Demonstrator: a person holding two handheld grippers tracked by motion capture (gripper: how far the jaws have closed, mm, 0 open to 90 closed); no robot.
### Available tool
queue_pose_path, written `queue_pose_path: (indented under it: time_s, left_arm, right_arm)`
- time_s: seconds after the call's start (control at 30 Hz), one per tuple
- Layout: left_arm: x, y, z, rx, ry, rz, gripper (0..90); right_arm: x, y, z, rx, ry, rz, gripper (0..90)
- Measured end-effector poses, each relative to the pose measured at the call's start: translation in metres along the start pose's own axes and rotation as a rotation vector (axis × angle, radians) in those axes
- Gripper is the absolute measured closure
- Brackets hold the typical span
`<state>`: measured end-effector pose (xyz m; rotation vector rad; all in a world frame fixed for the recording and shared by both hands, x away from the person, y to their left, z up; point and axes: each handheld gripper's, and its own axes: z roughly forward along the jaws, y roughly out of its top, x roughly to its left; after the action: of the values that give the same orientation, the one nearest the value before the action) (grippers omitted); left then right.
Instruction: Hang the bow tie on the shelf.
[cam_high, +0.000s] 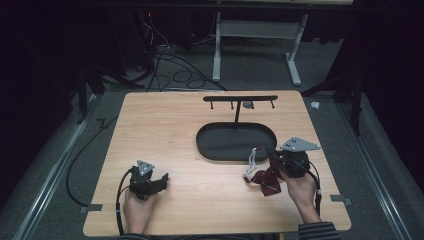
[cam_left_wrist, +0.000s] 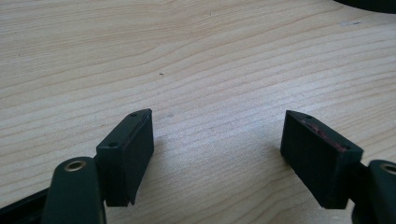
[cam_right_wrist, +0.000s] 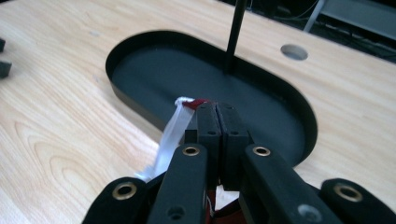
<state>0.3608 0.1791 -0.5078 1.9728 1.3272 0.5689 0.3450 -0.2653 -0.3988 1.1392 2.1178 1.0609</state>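
Observation:
A dark red cloth piece (cam_high: 266, 182) with a clear white strap (cam_high: 251, 162) hangs just above the table at the front right. My right gripper (cam_high: 265, 150) is shut on its upper end; in the right gripper view the jaws (cam_right_wrist: 217, 109) press together on a bit of red cloth (cam_right_wrist: 196, 102), and the strap (cam_right_wrist: 170, 135) trails down to their left. Just beyond the jaws lies a black oval tray (cam_high: 225, 142) (cam_right_wrist: 159, 70). At the front left, my left gripper (cam_high: 162, 179) (cam_left_wrist: 217, 135) rests low over bare wood, open, nothing between its pads.
A thin post rises from the tray to a black bar with several hooks (cam_high: 240, 98), seen as a rod (cam_right_wrist: 236, 28) in the right gripper view. A round hole (cam_right_wrist: 294, 52) sits in the tabletop behind the tray. Cables and a metal frame (cam_high: 255, 30) lie on the floor beyond.

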Motion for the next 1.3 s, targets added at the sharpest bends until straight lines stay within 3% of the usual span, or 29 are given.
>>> queue_pose_path:
  time_s: [0.5, 1.3]
  left_arm:
    - [0.0, 0.0, 0.0, 0.0, 0.0, 0.0, 26.1]
    - [0.0, 0.0, 0.0, 0.0, -0.001, 0.0, 26.2]
  right_arm:
    - [-0.009, 0.043, -0.007, -0.052, -0.007, -0.031, 90.0]
    - [-0.025, 0.094, 0.021, -0.05, -0.02, -0.033, 90.0]
